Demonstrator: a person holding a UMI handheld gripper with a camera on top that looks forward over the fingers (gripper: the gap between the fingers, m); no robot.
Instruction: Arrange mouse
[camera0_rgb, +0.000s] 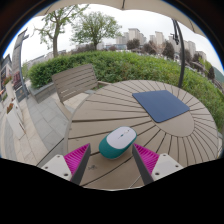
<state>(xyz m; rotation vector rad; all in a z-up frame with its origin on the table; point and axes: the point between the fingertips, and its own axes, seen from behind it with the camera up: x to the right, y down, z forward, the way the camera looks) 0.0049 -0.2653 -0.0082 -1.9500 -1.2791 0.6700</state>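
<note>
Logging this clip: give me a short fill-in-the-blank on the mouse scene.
The mouse sits between the gripper's two ___.
The blue mouse pad lies ___ the mouse.
Both rest on a round ___ table.
The fingers are ___, not pressing the mouse.
Missing words: fingers; beyond; wooden; open

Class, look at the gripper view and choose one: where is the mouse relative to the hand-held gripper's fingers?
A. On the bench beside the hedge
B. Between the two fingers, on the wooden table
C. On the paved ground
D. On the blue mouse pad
B: the mouse rests on the wooden table between the open fingers of the hand-held gripper, short of the blue mouse pad.
</note>
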